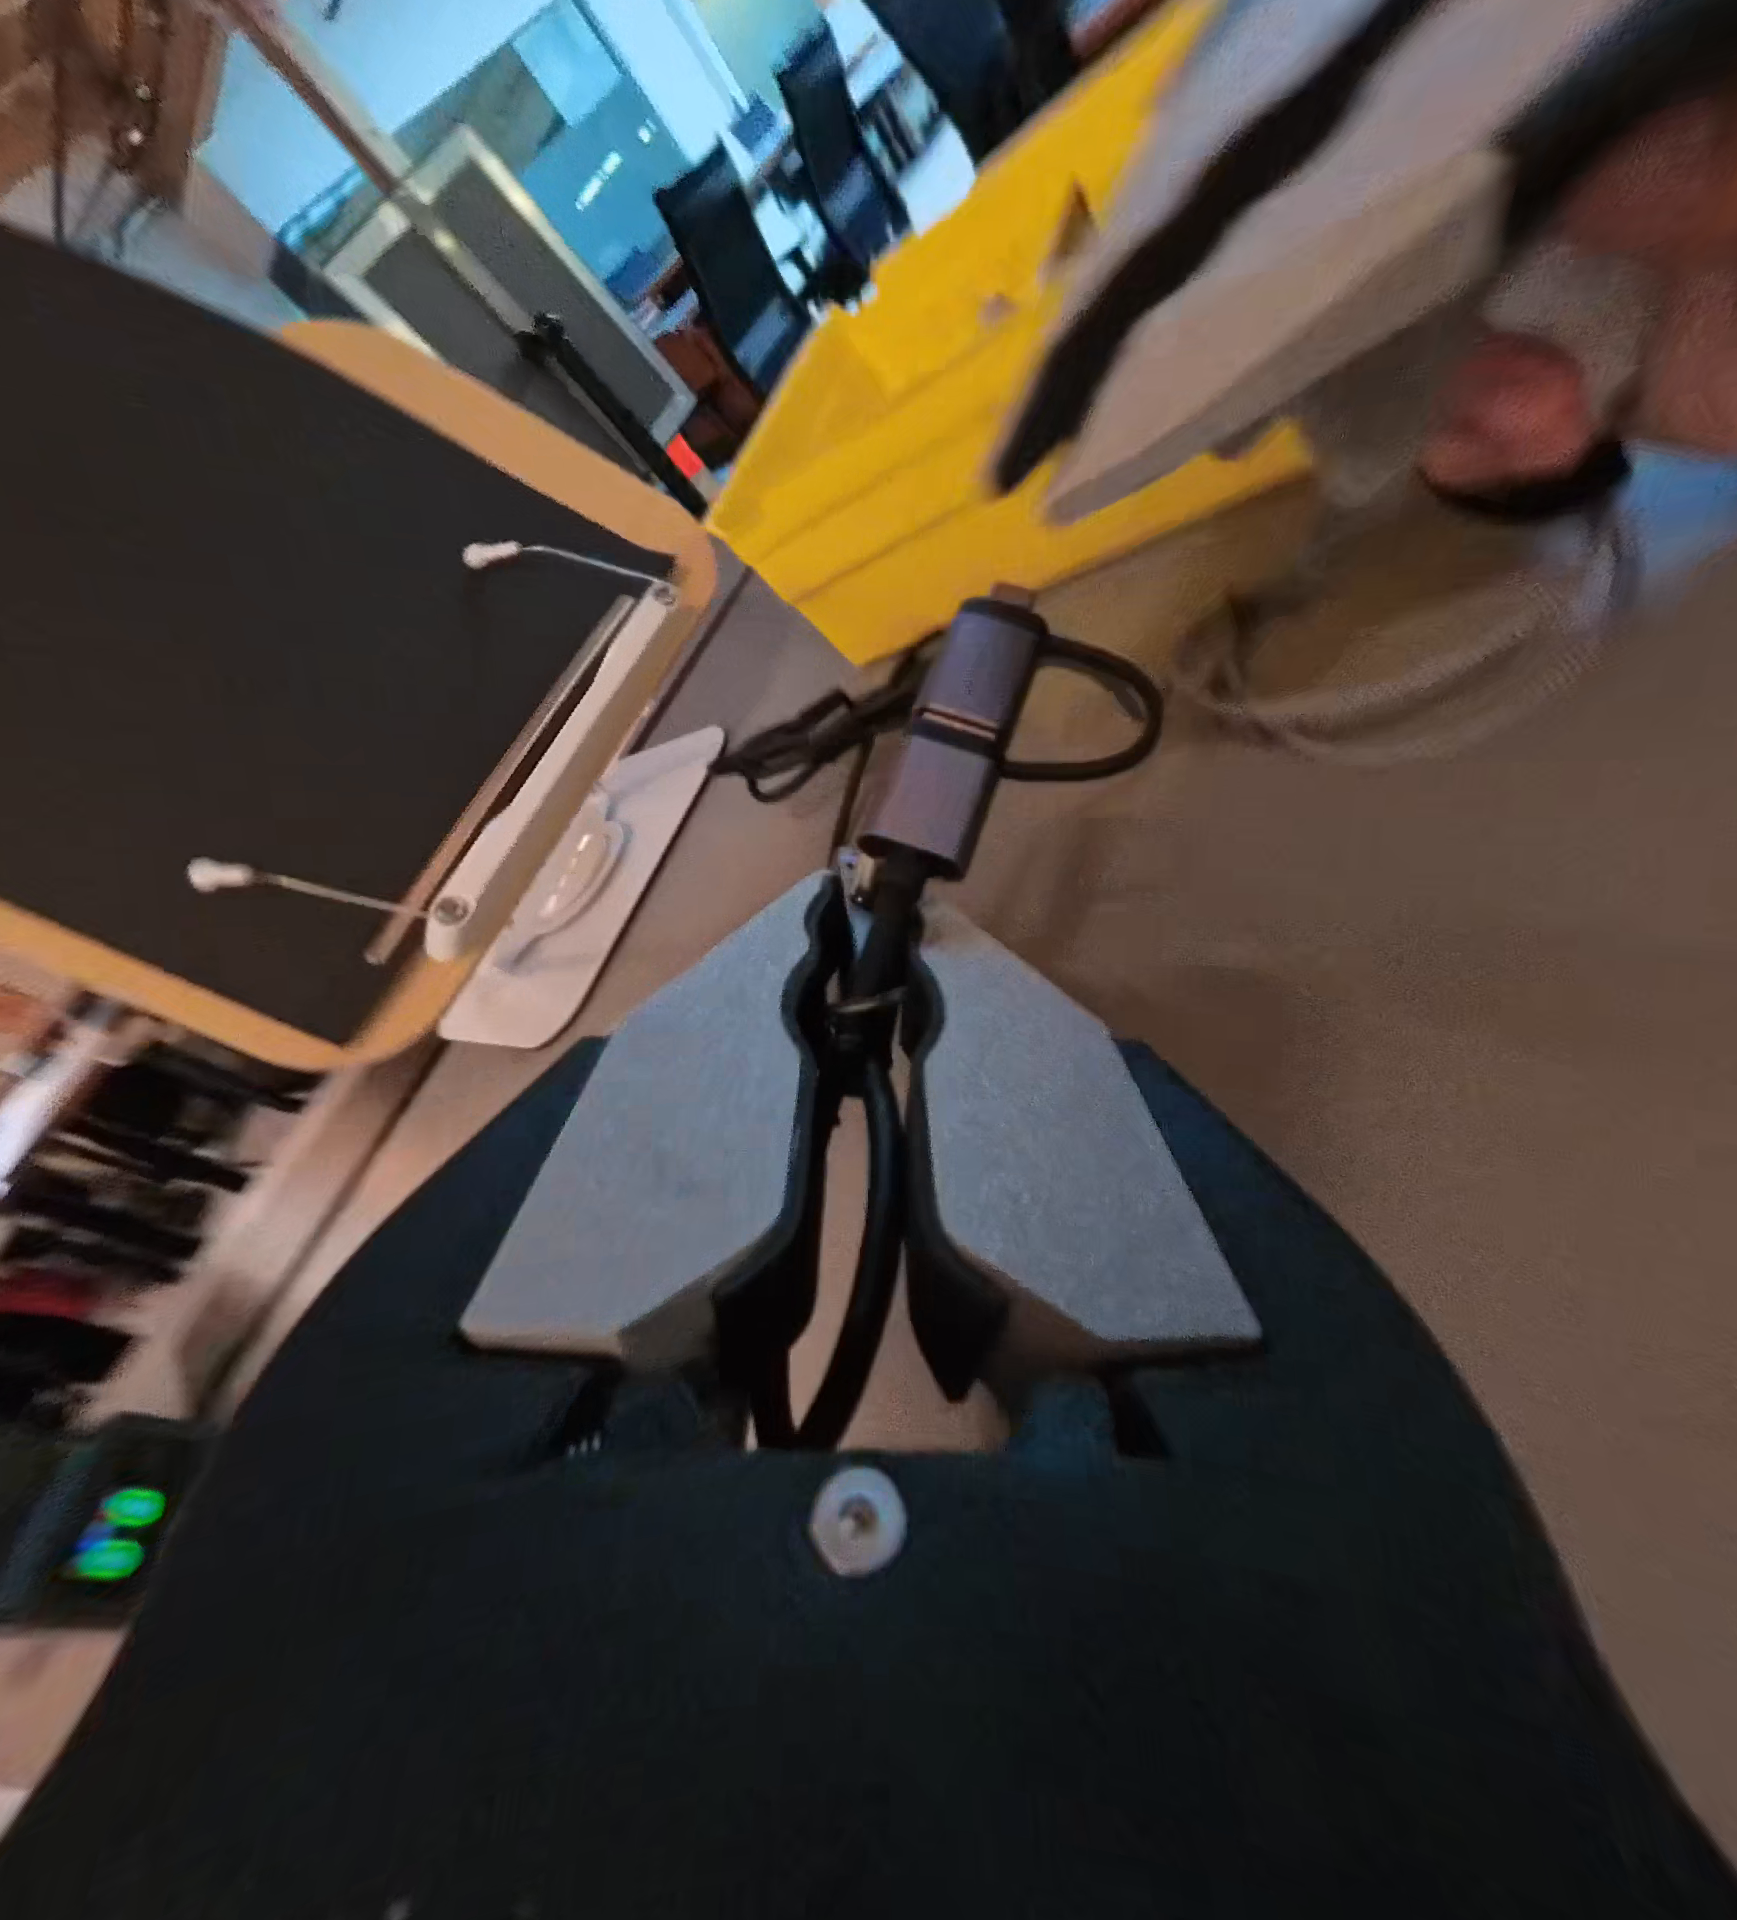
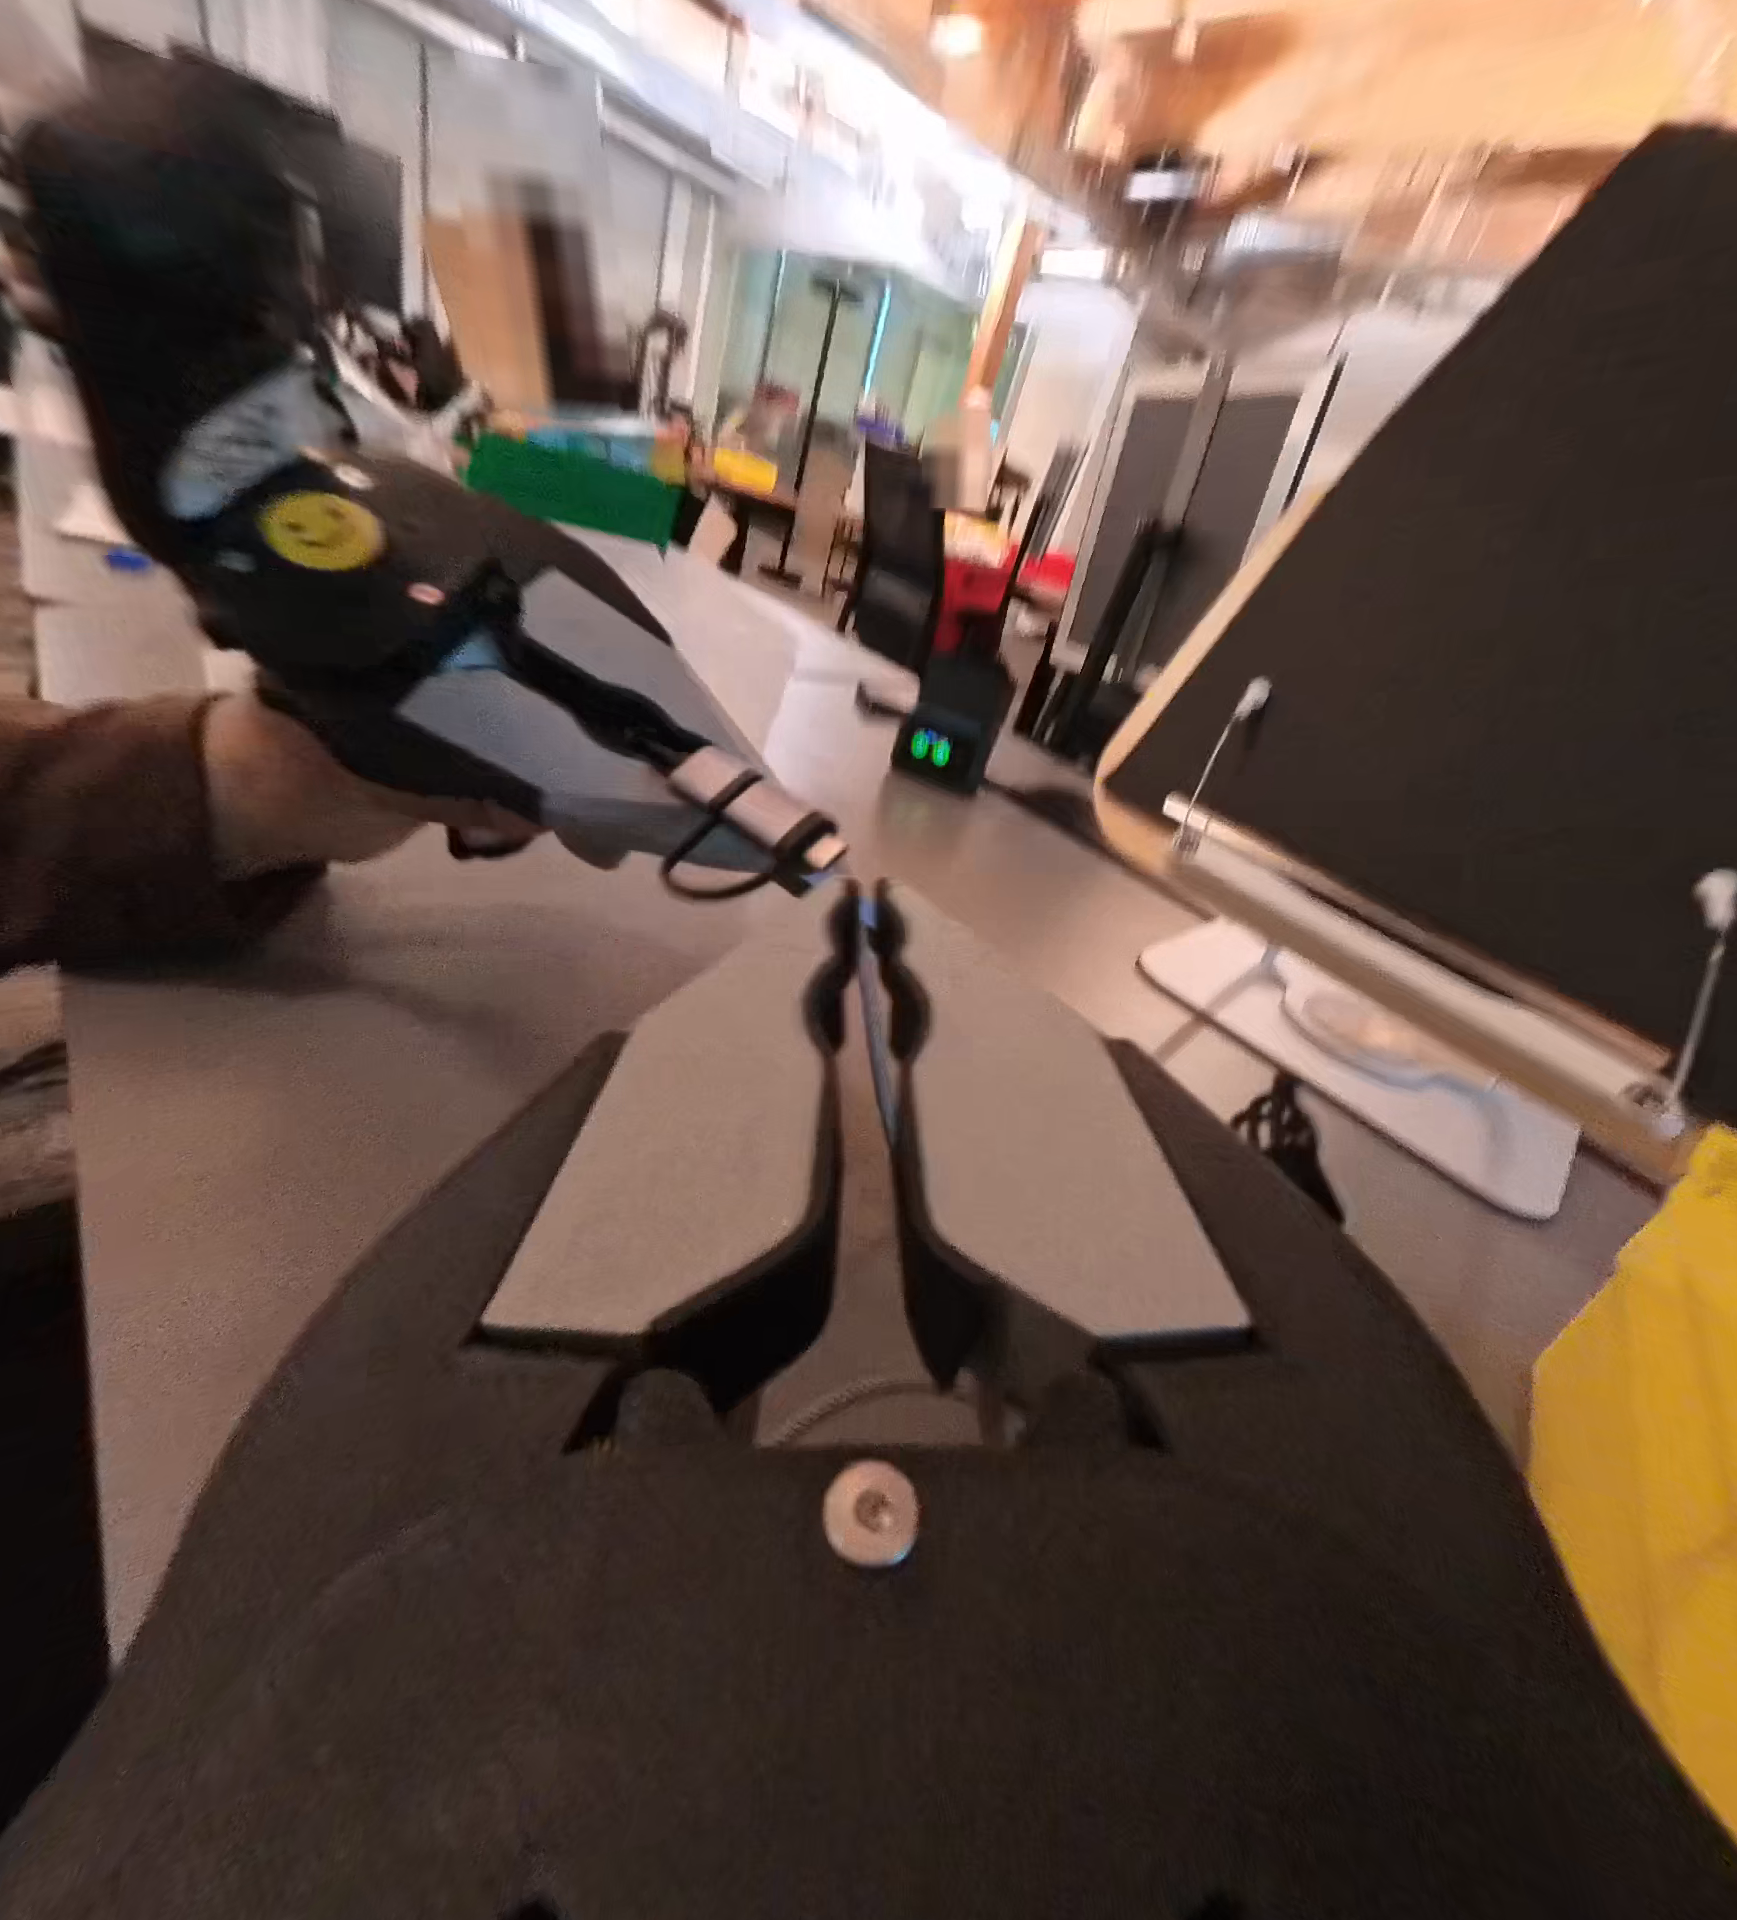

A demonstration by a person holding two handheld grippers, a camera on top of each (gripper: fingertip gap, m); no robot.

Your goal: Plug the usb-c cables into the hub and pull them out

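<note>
My left gripper (image 1: pixel 869 914) is shut on a black cable just behind its grey two-part USB connector (image 1: pixel 947 748), which sticks out ahead with a black tether loop at its side. My right gripper (image 2: pixel 869 904) is shut on a thin flat grey-blue piece (image 2: pixel 876 1018), seen edge-on; it looks like the hub. In the right wrist view the left gripper (image 2: pixel 739 821) comes in from the left, and its connector tip (image 2: pixel 817 854) sits just short of the right fingertips. In the left wrist view the right gripper (image 1: pixel 1040 457) is blurred at the upper right, beyond the connector.
A black board with a wooden rim (image 1: pixel 168 623) stands on a white base (image 1: pixel 583 883) beside the grey table (image 1: pixel 1363 1039). A yellow thing (image 1: pixel 895 468) lies behind. Spare black cable (image 1: pixel 802 727) lies coiled near the base. A black device with green lights (image 2: pixel 937 727) stands farther off.
</note>
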